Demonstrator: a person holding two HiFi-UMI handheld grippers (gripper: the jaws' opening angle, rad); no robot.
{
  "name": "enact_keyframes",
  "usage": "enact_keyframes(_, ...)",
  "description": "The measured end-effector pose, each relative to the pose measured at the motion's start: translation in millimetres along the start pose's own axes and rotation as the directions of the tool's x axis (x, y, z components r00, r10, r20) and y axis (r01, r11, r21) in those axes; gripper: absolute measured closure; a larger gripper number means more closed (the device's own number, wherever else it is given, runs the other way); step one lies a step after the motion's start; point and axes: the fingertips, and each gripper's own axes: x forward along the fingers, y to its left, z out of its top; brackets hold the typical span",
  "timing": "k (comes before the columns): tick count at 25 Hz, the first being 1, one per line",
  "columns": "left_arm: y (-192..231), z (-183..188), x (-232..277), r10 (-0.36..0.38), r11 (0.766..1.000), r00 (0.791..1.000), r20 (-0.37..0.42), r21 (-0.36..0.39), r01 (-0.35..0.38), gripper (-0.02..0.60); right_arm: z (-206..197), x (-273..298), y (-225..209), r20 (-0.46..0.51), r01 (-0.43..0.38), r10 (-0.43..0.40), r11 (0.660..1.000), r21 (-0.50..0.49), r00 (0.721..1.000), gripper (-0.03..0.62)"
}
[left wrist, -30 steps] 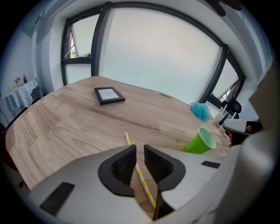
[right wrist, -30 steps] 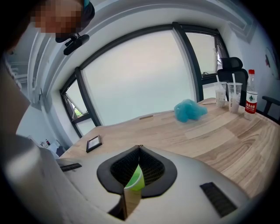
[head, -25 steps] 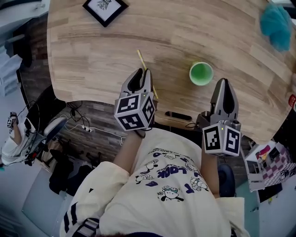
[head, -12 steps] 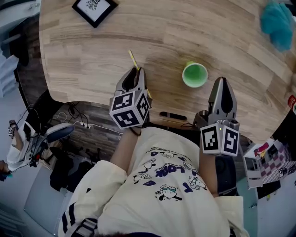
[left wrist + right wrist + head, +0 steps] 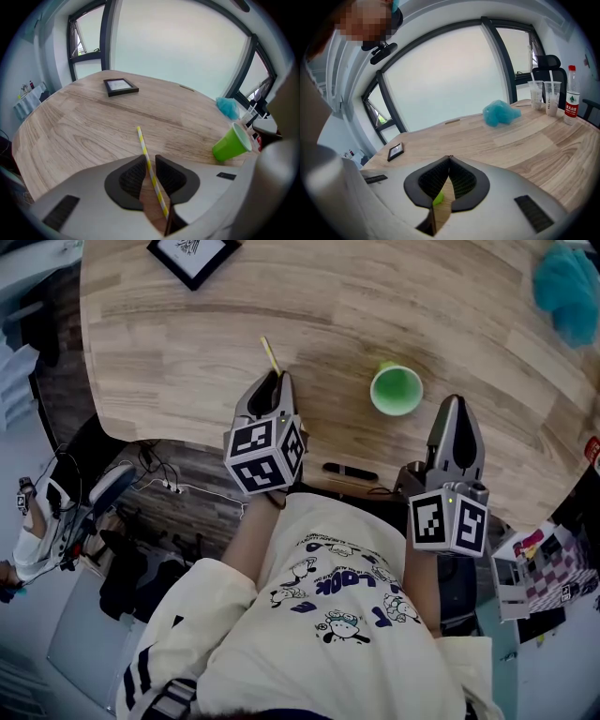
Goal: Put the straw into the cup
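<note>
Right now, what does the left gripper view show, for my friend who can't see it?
The left gripper is shut on a yellow-and-white striped straw that pokes forward over a wooden table. A green cup stands to the right, and a black picture frame lies farther back.

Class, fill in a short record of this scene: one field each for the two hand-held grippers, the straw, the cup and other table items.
Left hand-held gripper: shut on the straw
Right hand-held gripper: shut, empty
Straw: yellow-and-white striped, sticking out past the jaws
Cup: green, upright on the table, no straw inside
Other items: black picture frame, teal fluffy thing
</note>
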Motion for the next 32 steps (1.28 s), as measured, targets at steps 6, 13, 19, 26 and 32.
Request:
enact_keyframes(6, 2.5, 1.0, 0.7, 0.032, 0.999, 1.000, 0.000, 0.025, -0.032, 0.508, -1.7, -1.8, -4.7, 0.000, 0.016, -0.016, 1.000, 0.012, 1.000, 0.599)
enact_keyframes(13, 3.3, 1.2, 0.9, 0.028, 0.999, 1.000, 0.004, 0.016, -0.028, 0.526, -1.0, -6.8, -4.3, 0.003, 0.020, -0.020, 1.000, 0.010, 1.000, 0.599)
enact_keyframes(19, 2.7, 2.1, 1.5, 0.006, 1.000, 1.000, 0.007, 0.023, -0.006, 0.529, -1.4, -13.5, -6.5, 0.009, 0.027, -0.027, 1.000, 0.010, 1.000, 0.599)
enact_keyframes(26, 3.3, 5.9, -3.6, -0.031, 0.999, 0.999, 0.019, 0.007, 0.031, 0.531, -1.4, -21.9, -3.5, 0.029, 0.032, -0.032, 0.999, 0.006, 0.999, 0.599)
enact_keyframes(32, -2.7, 19.0, -23.7, -0.097, 0.995, 0.992, 0.079, -0.029, 0.099, 0.531, 0.8, -31.6, 2.9, 0.048, 0.027, -0.028, 1.000, 0.009, 0.998, 0.599)
